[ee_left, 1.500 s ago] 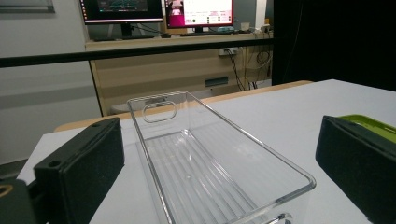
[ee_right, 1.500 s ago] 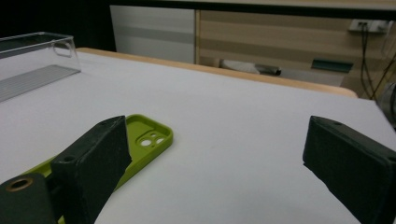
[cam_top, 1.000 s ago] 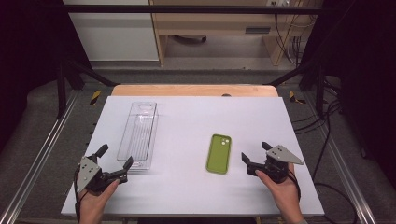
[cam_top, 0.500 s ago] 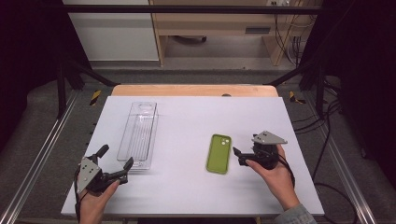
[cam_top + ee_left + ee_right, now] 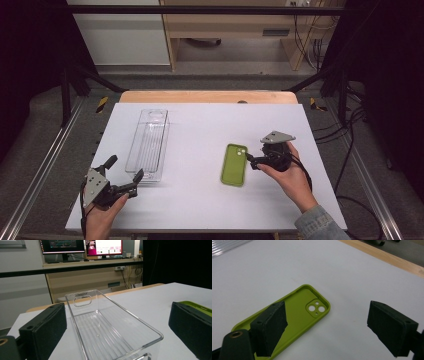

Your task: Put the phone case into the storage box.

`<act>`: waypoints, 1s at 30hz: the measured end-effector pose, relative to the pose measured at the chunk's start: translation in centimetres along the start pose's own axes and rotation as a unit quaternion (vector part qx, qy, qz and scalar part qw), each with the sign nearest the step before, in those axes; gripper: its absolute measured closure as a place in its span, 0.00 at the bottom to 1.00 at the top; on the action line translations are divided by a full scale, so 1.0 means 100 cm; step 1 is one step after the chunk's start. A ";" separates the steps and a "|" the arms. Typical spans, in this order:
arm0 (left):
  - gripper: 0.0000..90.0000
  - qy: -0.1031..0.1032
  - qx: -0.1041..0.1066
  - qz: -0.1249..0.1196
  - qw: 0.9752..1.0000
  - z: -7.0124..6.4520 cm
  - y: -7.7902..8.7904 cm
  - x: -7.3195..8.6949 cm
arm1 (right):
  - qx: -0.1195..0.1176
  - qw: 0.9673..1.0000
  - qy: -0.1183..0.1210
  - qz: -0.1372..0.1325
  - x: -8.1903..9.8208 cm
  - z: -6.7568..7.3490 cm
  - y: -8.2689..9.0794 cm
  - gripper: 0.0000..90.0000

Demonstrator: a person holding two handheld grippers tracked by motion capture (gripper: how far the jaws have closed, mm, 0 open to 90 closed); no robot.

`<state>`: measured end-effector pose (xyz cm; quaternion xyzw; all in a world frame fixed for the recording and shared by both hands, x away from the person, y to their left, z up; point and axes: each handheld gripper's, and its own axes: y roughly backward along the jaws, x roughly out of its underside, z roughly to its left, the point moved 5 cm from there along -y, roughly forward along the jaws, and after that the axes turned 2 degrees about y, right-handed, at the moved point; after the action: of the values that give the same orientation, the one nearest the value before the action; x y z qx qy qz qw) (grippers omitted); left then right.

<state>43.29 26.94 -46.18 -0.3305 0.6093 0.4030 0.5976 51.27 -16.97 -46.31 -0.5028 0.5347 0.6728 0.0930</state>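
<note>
black fingers, grey three-cornered plate, denim sleeve

Left gripper at seven o'clock low on the table, jaws spread wide, pointing toward one o'clock, right gripper at four o'clock, jaws apart but just narrowing, nothing between, aimed toward nine o'clock

Green phone case lies flat and hollow side up on the white table, camera cutout at its far end, right of centre.
</note>
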 end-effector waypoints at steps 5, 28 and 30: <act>0.01 0.000 0.000 0.001 1.000 0.000 0.000 0.000 | -0.005 1.000 -0.004 0.014 -0.004 -0.004 -0.006 0.18; 0.01 -0.001 0.004 0.000 1.000 -0.003 -0.001 0.000 | -0.034 0.998 -0.013 0.055 -0.002 -0.008 -0.038 0.23; 0.01 -0.001 0.004 0.001 1.000 -0.003 -0.001 0.000 | -0.035 0.997 -0.014 0.060 -0.001 -0.008 -0.040 0.25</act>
<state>43.20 26.66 -46.24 -0.3273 0.6105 0.4012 0.5993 54.42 -15.94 -48.71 -0.4632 0.5381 0.7029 0.0425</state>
